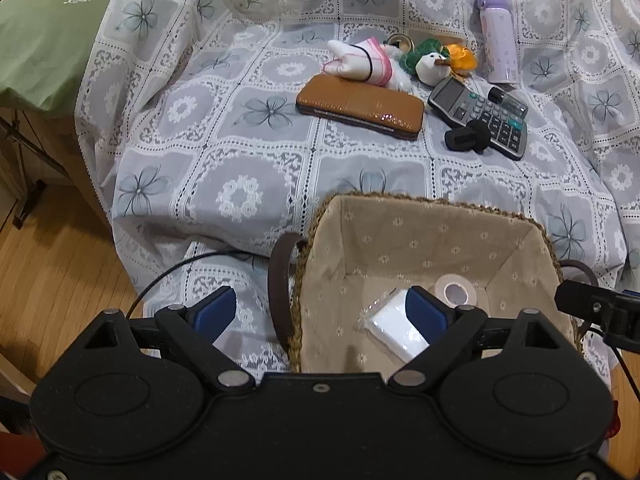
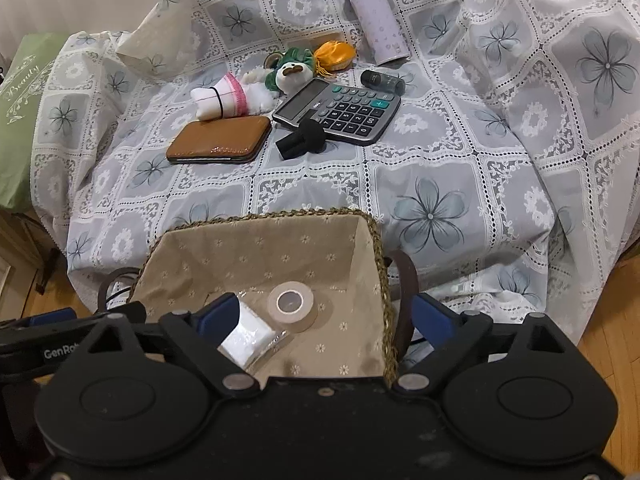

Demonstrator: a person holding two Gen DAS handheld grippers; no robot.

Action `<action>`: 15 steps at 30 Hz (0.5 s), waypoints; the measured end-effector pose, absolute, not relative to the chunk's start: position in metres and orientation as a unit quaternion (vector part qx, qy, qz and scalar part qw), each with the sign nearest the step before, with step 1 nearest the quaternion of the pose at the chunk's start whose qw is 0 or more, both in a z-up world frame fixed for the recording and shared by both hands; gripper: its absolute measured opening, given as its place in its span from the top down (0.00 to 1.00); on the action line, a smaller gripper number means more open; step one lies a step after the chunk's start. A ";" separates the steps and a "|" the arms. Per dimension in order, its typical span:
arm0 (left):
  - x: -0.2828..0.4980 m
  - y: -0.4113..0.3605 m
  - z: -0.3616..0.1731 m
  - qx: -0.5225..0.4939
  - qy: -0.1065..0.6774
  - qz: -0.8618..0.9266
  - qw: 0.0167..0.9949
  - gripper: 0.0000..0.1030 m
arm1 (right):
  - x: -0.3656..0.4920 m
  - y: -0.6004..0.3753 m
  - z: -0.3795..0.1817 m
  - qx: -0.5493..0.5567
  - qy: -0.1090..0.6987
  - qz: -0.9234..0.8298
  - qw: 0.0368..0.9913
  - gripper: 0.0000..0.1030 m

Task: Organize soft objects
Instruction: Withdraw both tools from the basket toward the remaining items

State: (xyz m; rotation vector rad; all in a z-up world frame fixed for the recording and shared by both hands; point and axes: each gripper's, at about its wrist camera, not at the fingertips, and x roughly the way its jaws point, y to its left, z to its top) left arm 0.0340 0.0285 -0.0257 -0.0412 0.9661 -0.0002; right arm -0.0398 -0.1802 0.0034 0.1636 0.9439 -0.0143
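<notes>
Left gripper (image 1: 322, 312), fingers apart, straddles the basket's (image 1: 360, 204) left rim; nothing between them. In the basket: wrapped white packet (image 1: 394, 330) touching the right finger (image 1: 426, 312), tape roll (image 1: 456, 290) beside. Right gripper (image 2: 326, 314), fingers apart, straddles the right rim. Plush toys (image 1: 404, 62) lie far-side on the cloth-covered worktop (image 1: 240, 152).

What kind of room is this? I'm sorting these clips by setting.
Probably a home living room or bedroom: a lace floral cover draped over soft furniture, a wood plank floor, and household clutter such as a calculator and plush toys.
</notes>
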 end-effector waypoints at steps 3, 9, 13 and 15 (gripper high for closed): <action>0.038 0.026 -0.025 -0.016 0.461 -0.002 0.887 0.12 | -0.032 -0.183 0.002 0.085 0.458 -0.005 0.885 0.09; 0.050 0.021 -0.027 -0.011 0.464 -0.011 0.886 0.12 | -0.019 -0.181 0.003 0.073 0.454 -0.002 0.888 0.10; 0.060 0.020 -0.027 -0.016 0.460 -0.019 0.888 0.12 | -0.008 -0.183 0.004 0.083 0.442 0.004 0.893 0.10; 0.066 0.020 -0.025 -0.018 0.454 -0.022 0.891 0.12 | 0.002 -0.185 0.005 0.096 0.437 0.004 0.894 0.10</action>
